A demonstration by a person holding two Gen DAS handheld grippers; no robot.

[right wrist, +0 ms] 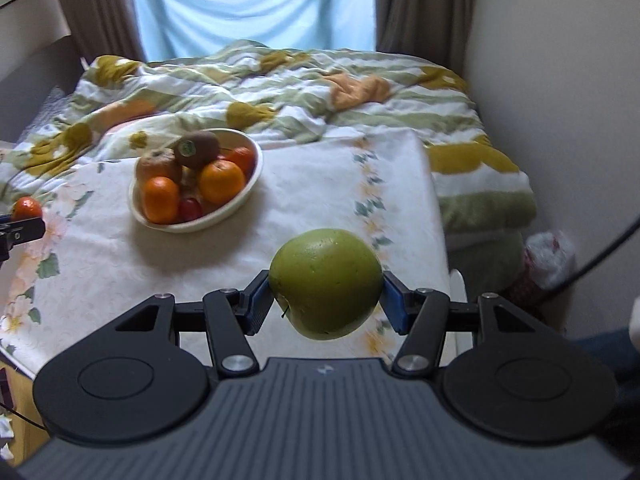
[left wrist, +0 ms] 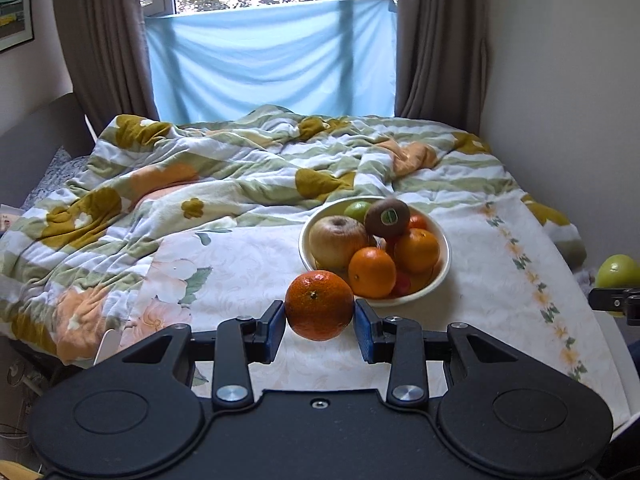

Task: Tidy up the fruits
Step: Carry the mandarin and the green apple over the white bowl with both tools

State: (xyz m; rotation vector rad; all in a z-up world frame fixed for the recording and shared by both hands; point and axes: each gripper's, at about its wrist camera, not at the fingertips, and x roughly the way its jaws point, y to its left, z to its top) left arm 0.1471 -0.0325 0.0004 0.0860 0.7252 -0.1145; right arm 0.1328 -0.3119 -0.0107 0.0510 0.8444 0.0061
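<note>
Blue pads of my left gripper clamp an orange from both sides, clear above the cloth; my right gripper is clamped the same way on a green apple, also off the cloth. Only my left view shows the window and a second green fruit at the back of the bowl; only my right view shows a white bag on the floor past the bed's right edge. Each view catches the other gripper's fruit at its side margin. Counted in the bowl from the left: one brown apple, one kiwi with a sticker on top, three oranges, that green fruit, and something small and red low in front. Bare cloth lies open between bowl and near edge, and to the bowl's right as far as the flowered border. Behind the bowl the rumpled quilt rises, and a wall closes the right side.
</note>
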